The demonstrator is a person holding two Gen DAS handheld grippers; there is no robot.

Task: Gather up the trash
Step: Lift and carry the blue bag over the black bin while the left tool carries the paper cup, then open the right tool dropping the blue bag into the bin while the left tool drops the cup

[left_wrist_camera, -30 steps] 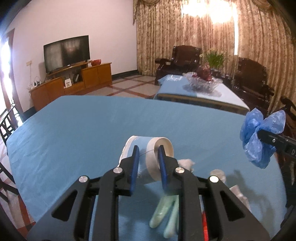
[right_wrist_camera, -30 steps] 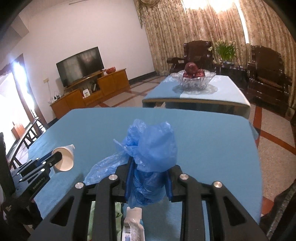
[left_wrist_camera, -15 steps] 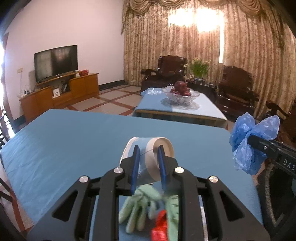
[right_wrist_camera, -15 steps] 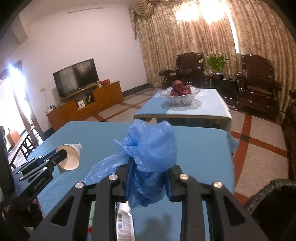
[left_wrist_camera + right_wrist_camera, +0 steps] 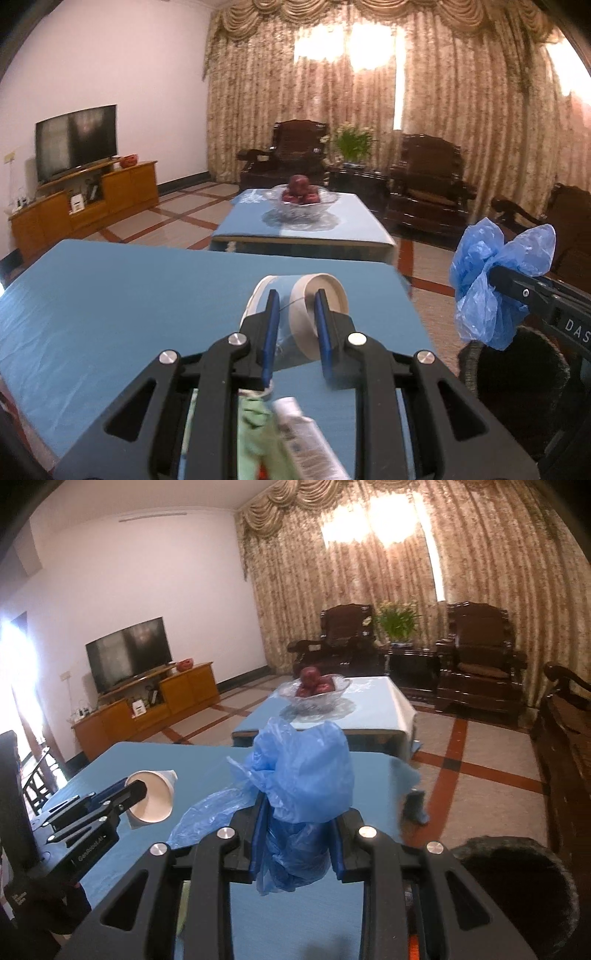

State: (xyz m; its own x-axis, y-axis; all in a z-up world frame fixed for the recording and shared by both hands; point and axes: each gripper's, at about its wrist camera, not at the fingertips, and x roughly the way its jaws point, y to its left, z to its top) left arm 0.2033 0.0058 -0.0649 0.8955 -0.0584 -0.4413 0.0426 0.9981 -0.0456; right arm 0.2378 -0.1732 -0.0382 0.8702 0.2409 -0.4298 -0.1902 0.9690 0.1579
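My left gripper (image 5: 295, 310) is shut on a crushed white paper cup (image 5: 314, 314), held above the blue-clothed table (image 5: 129, 302). The same cup (image 5: 153, 799) shows at the left of the right wrist view, in the left gripper (image 5: 129, 797). My right gripper (image 5: 299, 812) is shut on a crumpled blue plastic bag (image 5: 306, 775), which appears at the right of the left wrist view as the blue bag (image 5: 487, 288). A dark woven bin (image 5: 517, 384) stands on the floor beside the table, also seen as the bin (image 5: 517, 882). A green glove (image 5: 255, 435) and a white tube (image 5: 306, 439) lie on the table below the left gripper.
A low table with a glass fruit bowl (image 5: 299, 201) stands beyond the blue table. Dark wooden armchairs (image 5: 424, 181) line the curtained wall. A TV on a wooden cabinet (image 5: 85, 199) is at the left. Tiled floor (image 5: 476, 771) lies to the right of the table.
Both grippers have risen and swung right with the cup and bag still held. The dark bin has come into view at the lower right, and the table's right edge is closer.
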